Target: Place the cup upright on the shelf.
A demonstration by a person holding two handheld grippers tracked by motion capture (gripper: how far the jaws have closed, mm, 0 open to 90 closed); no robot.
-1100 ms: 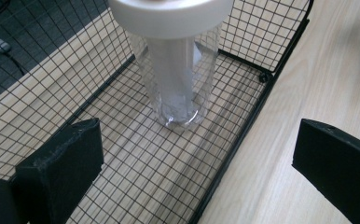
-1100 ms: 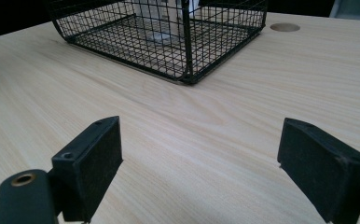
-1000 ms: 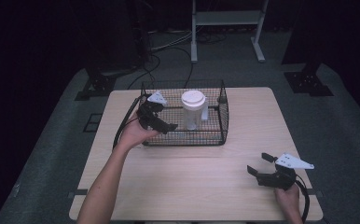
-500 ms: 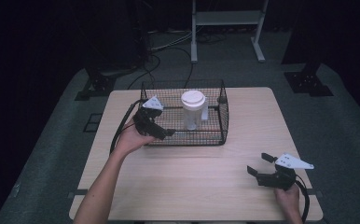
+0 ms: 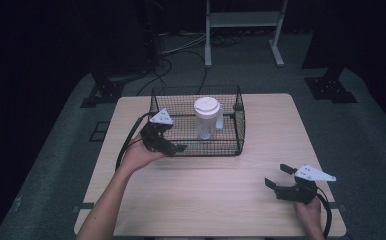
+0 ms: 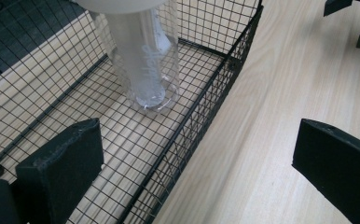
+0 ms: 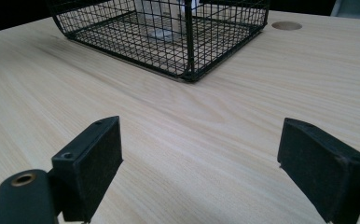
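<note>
Upright in the middle of the black wire basket (image 5: 241, 127) on the wooden table (image 5: 221, 200) stands a clear plastic cup (image 5: 205, 120) with a white lid, and the left gripper (image 5: 171, 148) is held at the basket's near left corner, just beside and short of the cup. Its jaws are spread wide and, in the left gripper view, seem to straddle the basket's front wall (image 6: 201, 116), one inside and one over bare table, with the cup (image 6: 145, 70) ahead. Well apart, near the table's front right edge, the right gripper (image 5: 280, 177) is held equally wide, clasping nothing, the basket (image 7: 187, 42) seen far ahead.
</note>
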